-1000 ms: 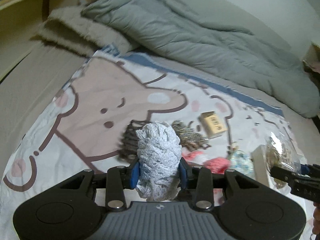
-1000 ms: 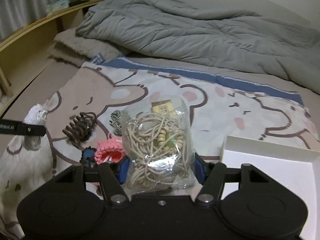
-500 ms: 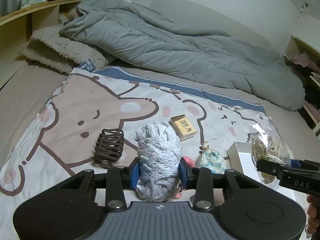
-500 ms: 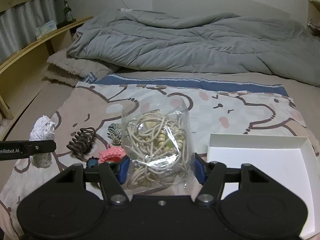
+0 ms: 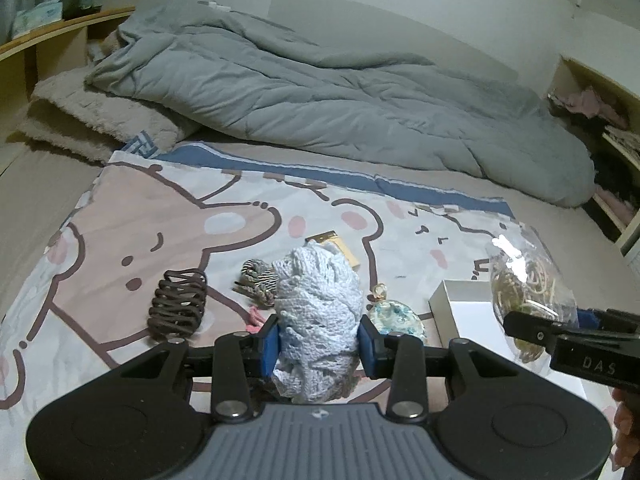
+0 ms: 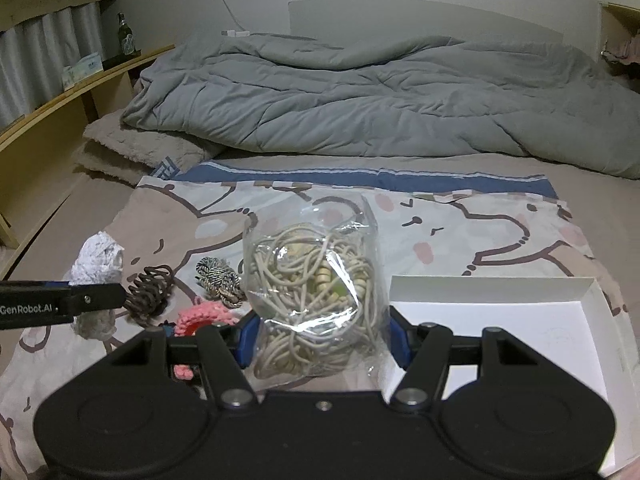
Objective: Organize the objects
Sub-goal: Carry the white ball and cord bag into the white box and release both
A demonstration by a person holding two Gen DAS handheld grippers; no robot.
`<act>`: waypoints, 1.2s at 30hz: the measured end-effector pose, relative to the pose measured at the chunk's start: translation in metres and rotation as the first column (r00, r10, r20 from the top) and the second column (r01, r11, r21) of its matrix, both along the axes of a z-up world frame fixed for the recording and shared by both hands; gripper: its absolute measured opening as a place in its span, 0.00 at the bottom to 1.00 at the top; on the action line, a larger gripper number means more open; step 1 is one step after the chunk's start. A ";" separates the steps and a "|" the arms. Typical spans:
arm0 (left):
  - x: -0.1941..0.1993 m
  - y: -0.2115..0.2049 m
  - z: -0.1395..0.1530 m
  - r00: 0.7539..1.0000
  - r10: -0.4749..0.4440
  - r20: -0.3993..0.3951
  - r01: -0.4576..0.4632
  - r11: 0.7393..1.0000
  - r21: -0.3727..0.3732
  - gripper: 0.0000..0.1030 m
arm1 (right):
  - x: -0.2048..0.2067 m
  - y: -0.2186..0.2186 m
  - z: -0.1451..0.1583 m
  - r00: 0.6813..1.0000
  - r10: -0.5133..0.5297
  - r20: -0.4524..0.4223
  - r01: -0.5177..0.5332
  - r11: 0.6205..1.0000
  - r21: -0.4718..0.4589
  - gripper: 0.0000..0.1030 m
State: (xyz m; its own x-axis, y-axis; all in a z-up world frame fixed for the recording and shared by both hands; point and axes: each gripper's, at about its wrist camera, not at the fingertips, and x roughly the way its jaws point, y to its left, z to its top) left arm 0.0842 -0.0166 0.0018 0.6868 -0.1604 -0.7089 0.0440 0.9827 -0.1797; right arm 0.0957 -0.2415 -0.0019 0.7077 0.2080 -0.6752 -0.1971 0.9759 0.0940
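Observation:
My left gripper (image 5: 319,345) is shut on a pale blue crocheted scrunchie (image 5: 318,304), held above the bear-print sheet (image 5: 160,216); it also shows in the right wrist view (image 6: 98,264). My right gripper (image 6: 320,338) is shut on a clear bag of beige cords (image 6: 316,288), held left of an open white box (image 6: 500,320). The bag (image 5: 528,284) and box (image 5: 460,308) also show at the right of the left wrist view. On the sheet lie a brown claw clip (image 5: 176,304), a striped hair tie (image 5: 256,280), a pink crocheted piece (image 6: 200,316), a teal pouch (image 5: 394,316) and a small yellow box (image 5: 340,246).
A rumpled grey duvet (image 6: 380,96) lies across the far side of the bed. A beige fleece blanket (image 6: 132,144) is folded at the back left. A wooden shelf (image 6: 60,92) with a bottle runs along the left wall.
Both grippers have lifted and pulled back with their loads still held. The white box has come further into the right wrist view, and more of the bed shows in both views.

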 end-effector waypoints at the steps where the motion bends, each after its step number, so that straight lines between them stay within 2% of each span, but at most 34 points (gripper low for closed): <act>1: 0.002 -0.004 0.000 1.000 -0.006 -0.001 0.006 1.000 0.005 0.39 | 0.001 -0.003 0.000 1.000 -0.001 0.001 0.001 1.000 0.000 0.61; 13: 0.038 -0.056 0.004 0.996 -0.093 -0.003 0.093 0.996 0.004 0.39 | 0.019 -0.045 -0.001 0.998 -0.055 0.019 0.055 0.998 -0.019 0.61; 19: 0.062 -0.098 0.000 0.986 -0.169 0.001 0.169 0.983 -0.071 0.39 | 0.034 -0.071 -0.008 0.991 -0.129 0.029 0.130 0.990 -0.059 0.61; 27: 0.091 -0.148 -0.035 0.964 -0.257 -0.072 0.243 0.957 -0.158 0.39 | 0.052 -0.115 -0.034 0.975 -0.222 -0.013 0.221 0.972 -0.077 0.61; 34: 0.110 -0.178 -0.070 0.938 -0.327 -0.113 0.290 0.922 -0.257 0.39 | 0.061 -0.136 -0.061 0.968 -0.240 -0.071 0.233 0.968 -0.096 0.61; 36: 0.116 -0.183 -0.081 0.935 -0.328 -0.135 0.283 0.919 -0.273 0.39 | 0.064 -0.139 -0.067 0.966 -0.246 -0.085 0.237 0.966 -0.102 0.61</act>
State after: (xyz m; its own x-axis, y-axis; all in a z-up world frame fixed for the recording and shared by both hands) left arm 0.1999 -0.1999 -0.0794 0.4453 -0.5264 -0.7243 0.2813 0.8502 -0.4450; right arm 0.1595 -0.3805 -0.0691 0.6603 -0.0263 -0.7506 0.0510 0.9986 0.0100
